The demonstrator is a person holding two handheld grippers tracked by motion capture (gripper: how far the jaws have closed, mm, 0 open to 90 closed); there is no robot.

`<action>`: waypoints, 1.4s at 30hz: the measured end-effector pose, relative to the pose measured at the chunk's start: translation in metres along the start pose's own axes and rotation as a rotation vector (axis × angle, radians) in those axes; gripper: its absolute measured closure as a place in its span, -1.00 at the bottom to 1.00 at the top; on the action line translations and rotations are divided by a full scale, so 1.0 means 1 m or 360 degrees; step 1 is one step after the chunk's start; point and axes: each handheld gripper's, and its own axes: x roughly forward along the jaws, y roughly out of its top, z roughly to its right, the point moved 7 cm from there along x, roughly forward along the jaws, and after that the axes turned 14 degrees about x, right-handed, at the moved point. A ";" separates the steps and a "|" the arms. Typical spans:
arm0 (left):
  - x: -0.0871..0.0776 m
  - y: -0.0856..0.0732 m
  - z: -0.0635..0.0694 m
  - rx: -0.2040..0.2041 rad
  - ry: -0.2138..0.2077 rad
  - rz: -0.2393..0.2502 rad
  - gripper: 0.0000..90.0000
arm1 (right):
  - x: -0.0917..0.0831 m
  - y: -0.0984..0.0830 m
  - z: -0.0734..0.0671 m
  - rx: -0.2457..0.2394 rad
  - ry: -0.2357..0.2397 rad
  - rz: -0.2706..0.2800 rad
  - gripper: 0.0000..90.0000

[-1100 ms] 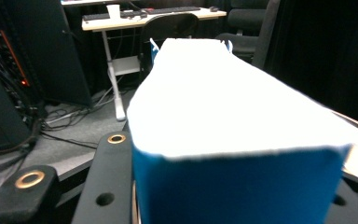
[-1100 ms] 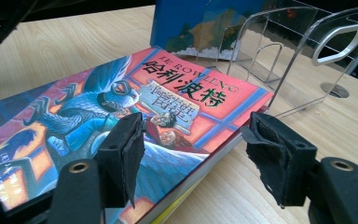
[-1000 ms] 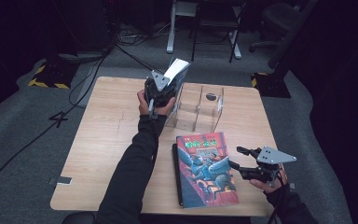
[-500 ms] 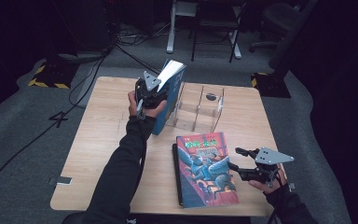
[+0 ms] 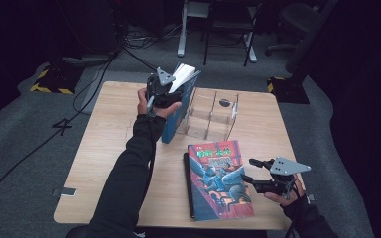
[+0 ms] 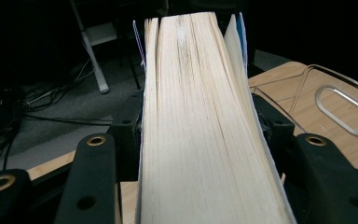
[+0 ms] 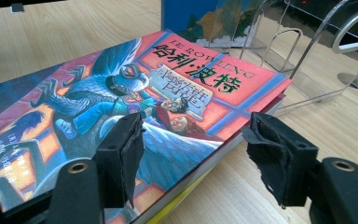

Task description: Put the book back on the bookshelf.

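Note:
A thick blue book (image 5: 181,106) stands on edge at the left end of a clear plastic rack (image 5: 211,116). My left gripper (image 5: 164,89) sits over its top. In the left gripper view the book's page edges (image 6: 200,116) fill the gap between the jaws. The pads lie against both covers, and the jaws have just been opening. A colourful illustrated book (image 5: 218,181) lies flat at the table's front. My right gripper (image 5: 250,170) stands open beside its right edge. One pad (image 7: 126,144) is over the cover (image 7: 121,88) and the other is over bare table.
The rack's dividers and end handle (image 7: 307,56) stand just behind the flat book. The wooden table (image 5: 109,148) has bare surface on its left half. Chairs, cables and a yellow-black floor marking (image 5: 44,82) lie beyond the far edge.
The left hand has shifted slightly left with the blue book, which now stands lower and more upright against the rack's left end. The right gripper has not moved.

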 end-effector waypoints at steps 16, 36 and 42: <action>0.010 0.012 0.001 0.0004 0.0096 0.0007 0.33 | 0.001 0.000 -0.002 0.0000 0.0020 -0.0014 -0.18; 0.026 0.012 -0.005 -0.0104 0.0222 -0.0033 0.32 | -0.003 0.001 -0.001 -0.0016 0.0013 0.0009 -0.18; 0.007 0.000 -0.012 -0.0178 0.0284 -0.0040 0.32 | -0.002 0.001 -0.001 -0.0016 0.0009 0.0003 -0.19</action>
